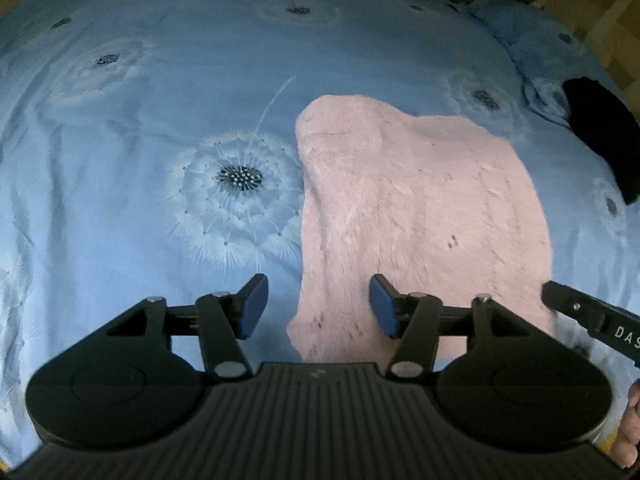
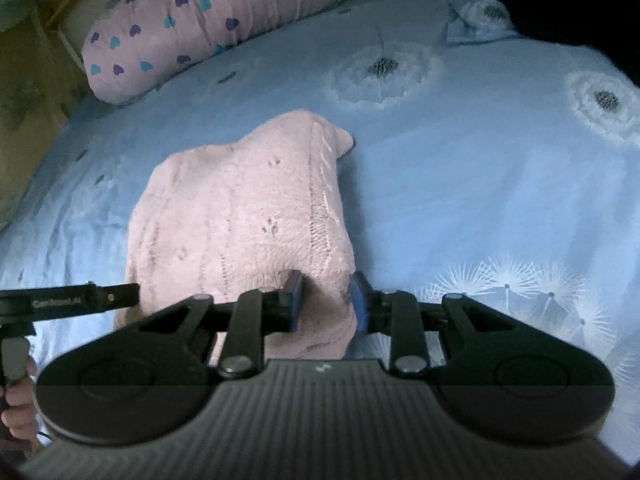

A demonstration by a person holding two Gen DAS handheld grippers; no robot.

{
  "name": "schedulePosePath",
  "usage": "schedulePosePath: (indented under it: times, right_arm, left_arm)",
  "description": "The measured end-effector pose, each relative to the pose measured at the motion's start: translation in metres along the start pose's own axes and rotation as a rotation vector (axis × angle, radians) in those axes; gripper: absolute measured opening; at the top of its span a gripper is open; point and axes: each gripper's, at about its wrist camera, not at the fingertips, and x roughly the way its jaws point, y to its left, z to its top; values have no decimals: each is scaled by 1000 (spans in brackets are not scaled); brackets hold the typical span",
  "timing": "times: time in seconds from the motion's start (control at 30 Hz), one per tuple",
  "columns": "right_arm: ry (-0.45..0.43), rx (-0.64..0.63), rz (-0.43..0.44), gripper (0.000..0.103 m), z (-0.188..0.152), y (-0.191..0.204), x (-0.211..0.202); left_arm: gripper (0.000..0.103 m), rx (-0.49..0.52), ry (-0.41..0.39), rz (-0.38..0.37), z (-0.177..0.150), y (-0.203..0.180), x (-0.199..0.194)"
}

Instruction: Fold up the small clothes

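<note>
Here: pink sweater (image 1: 420,208) flat on blue bedsheet (image 1: 140,140), beside dandelion print. Left gripper (image 1: 319,306) above near edge, jaws apart, empty. Right gripper (image 2: 325,300) jaws clamped on sweater's near corner. Pillow (image 2: 200,20) far off.

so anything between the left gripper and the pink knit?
Nothing visible. The left gripper is open over the near left edge of the pink knit garment, with only the blue bedsheet beside it. The right gripper has its fingers around the garment's near right corner, off to the side.
</note>
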Motion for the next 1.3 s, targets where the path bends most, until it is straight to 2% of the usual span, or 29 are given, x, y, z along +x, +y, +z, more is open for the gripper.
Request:
schedulePosePath:
  times: [0.13, 0.2, 0.4, 0.63, 0.7, 0.77, 1.3]
  right_arm:
    - [-13, -5, 33, 34, -2, 8, -19]
    - [-26, -2, 31, 50, -4, 11, -27]
    - [-56, -13, 37, 68, -12, 17, -48]
    - [-51, -1, 20, 69, -22, 18, -61]
    - [-61, -5, 21, 75, -24, 19, -64]
    - [-74, -19, 21, 75, -28, 20, -68]
    - [-77, -82, -27, 75, -43, 20, -54]
  left_arm:
    - [74, 20, -4, -10, -7, -4, -22]
    - [85, 34, -13, 0, -12, -9, -33]
    - [96, 83, -37, 40, -26, -25, -54]
    - [98, 124, -34, 75, -39, -39, -62]
    - [99, 134, -40, 90, -41, -42, -62]
    - [100, 139, -40, 103, -42, -46, -61]
    - [100, 87, 26, 110, -50, -42, -35]
